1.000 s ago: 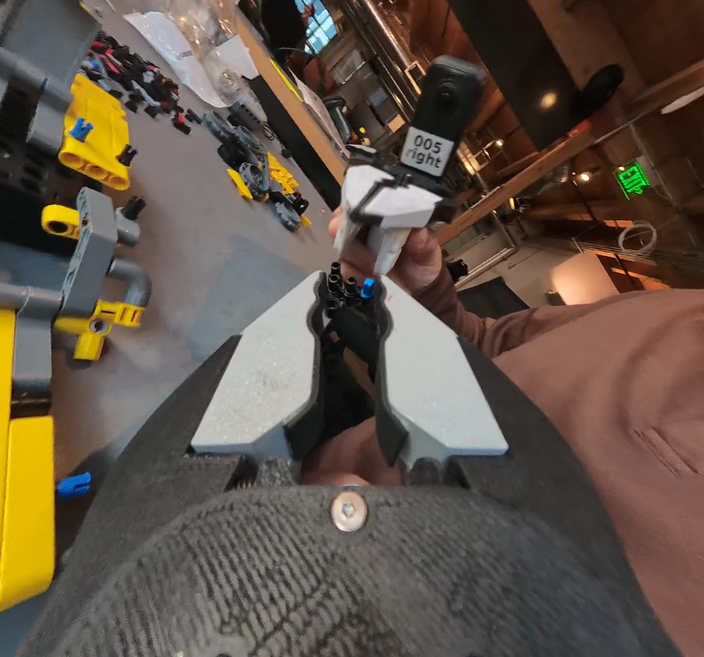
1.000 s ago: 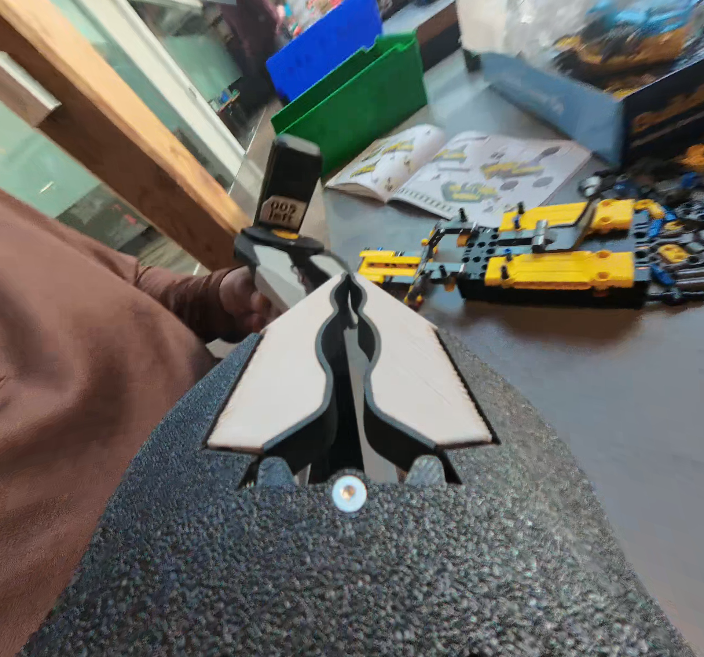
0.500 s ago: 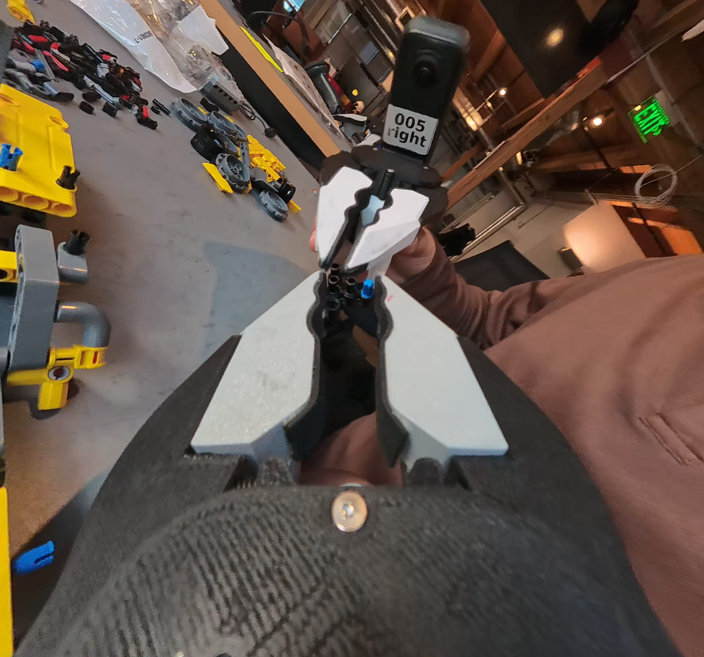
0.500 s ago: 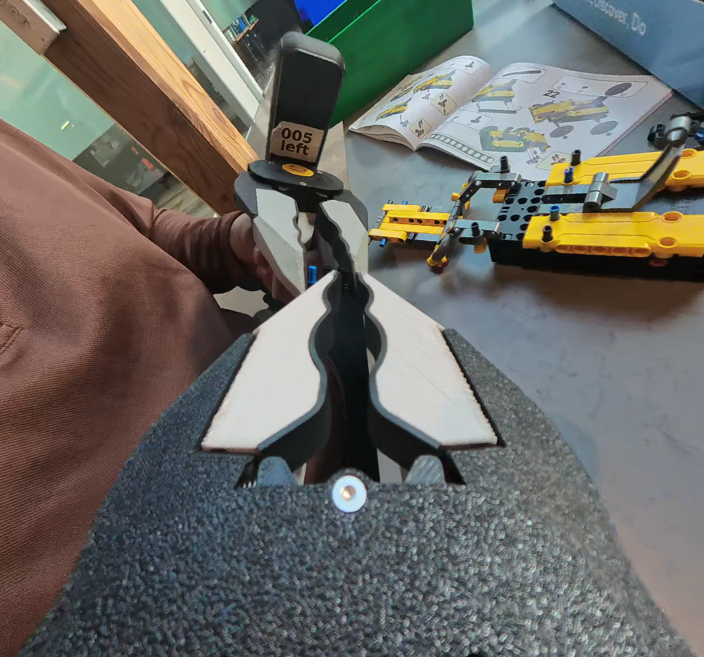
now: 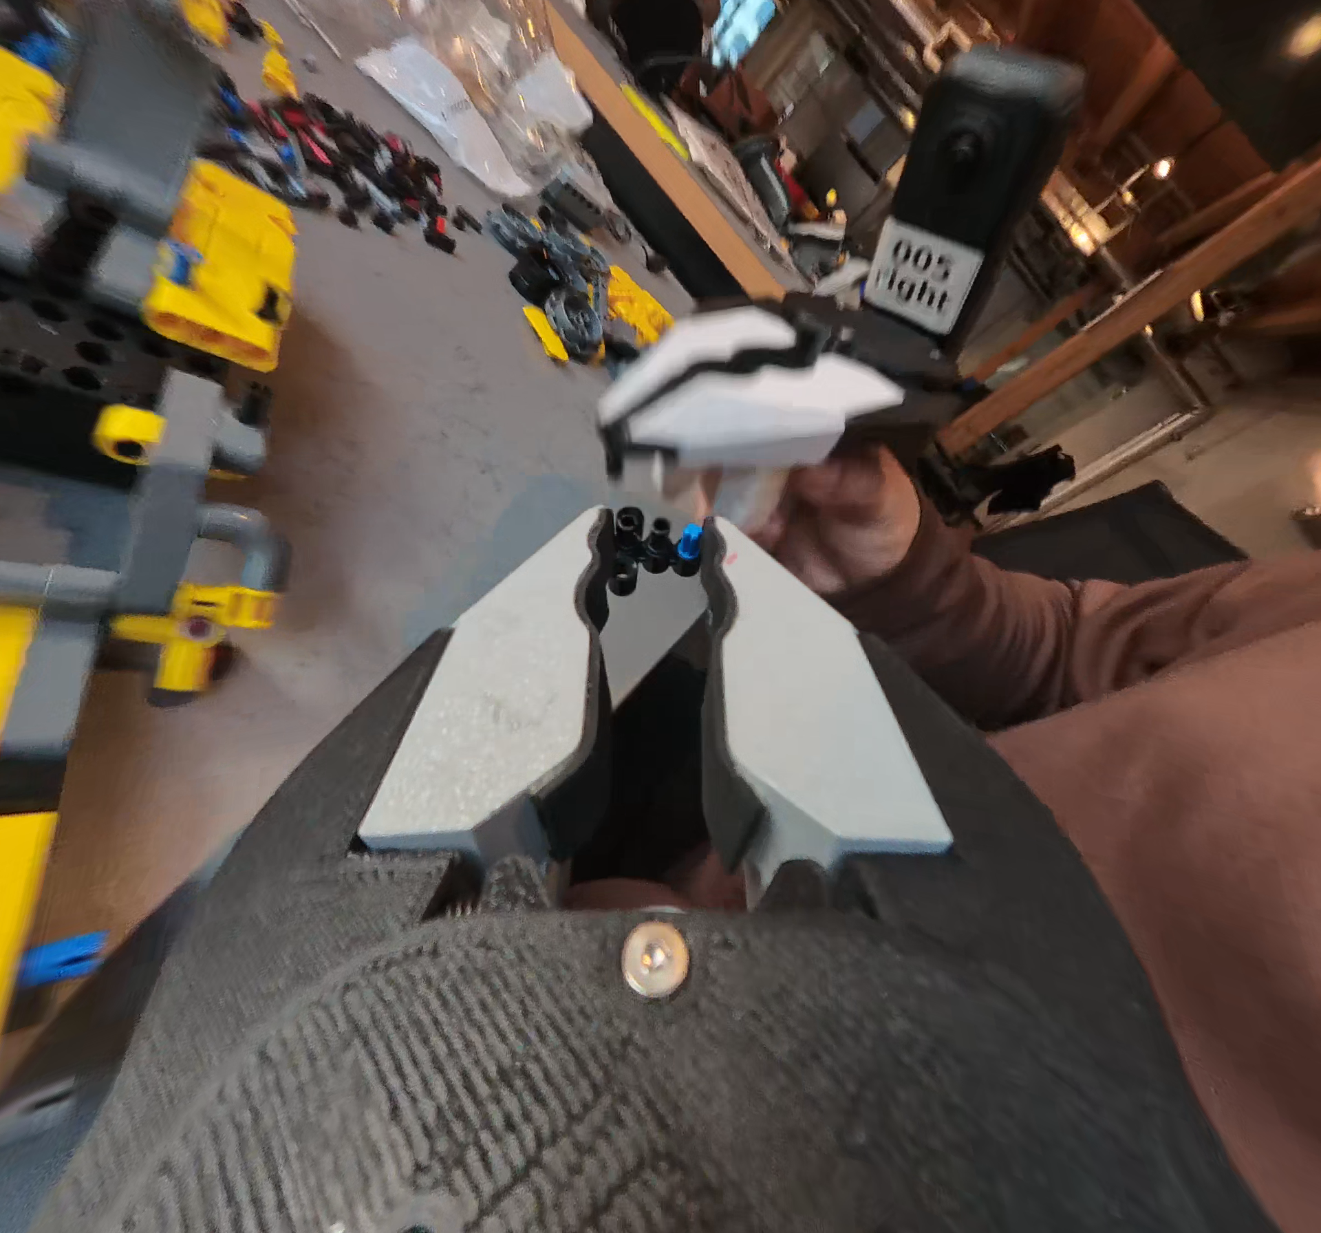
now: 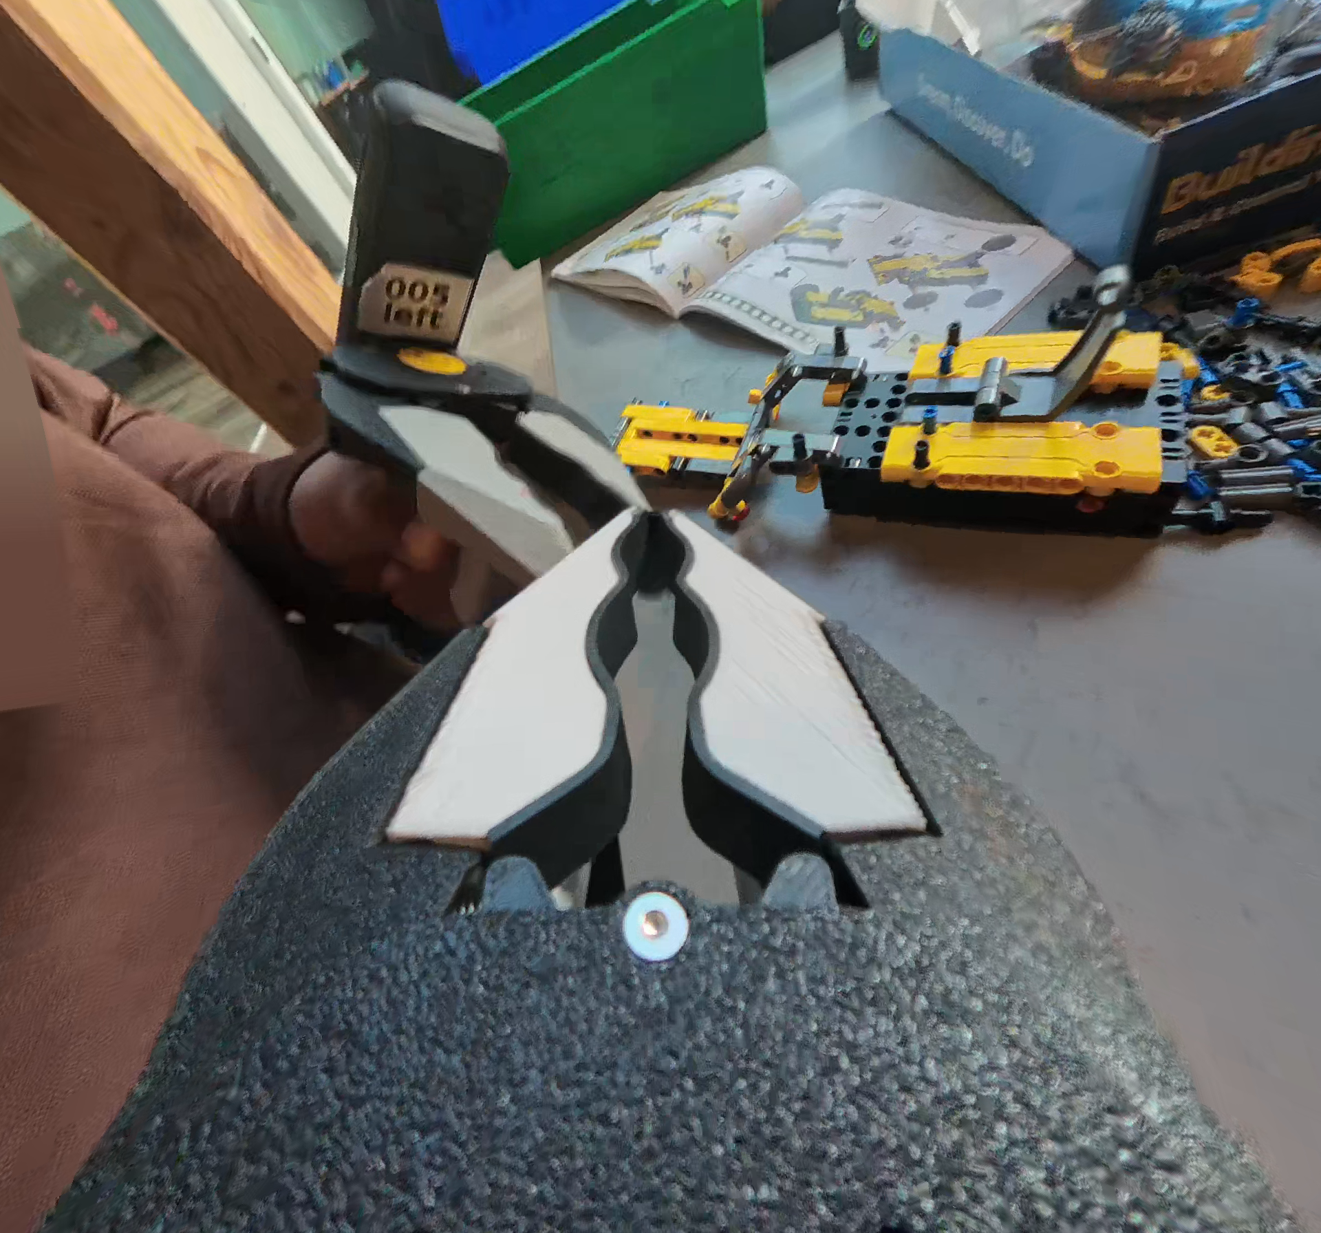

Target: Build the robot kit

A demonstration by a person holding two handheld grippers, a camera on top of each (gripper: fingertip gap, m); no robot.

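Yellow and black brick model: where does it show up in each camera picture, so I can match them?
Left wrist view: the yellow and black brick model is at the left edge, blurred.
Right wrist view: the model is right of centre, above the fingertips.
Shared landmark: the grey table it lies on.

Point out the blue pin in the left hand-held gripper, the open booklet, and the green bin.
blue pin (image 5: 688, 544): left wrist view, its shaft.
booklet (image 6: 922, 255): right wrist view, right page.
green bin (image 6: 643, 119): right wrist view, front wall.
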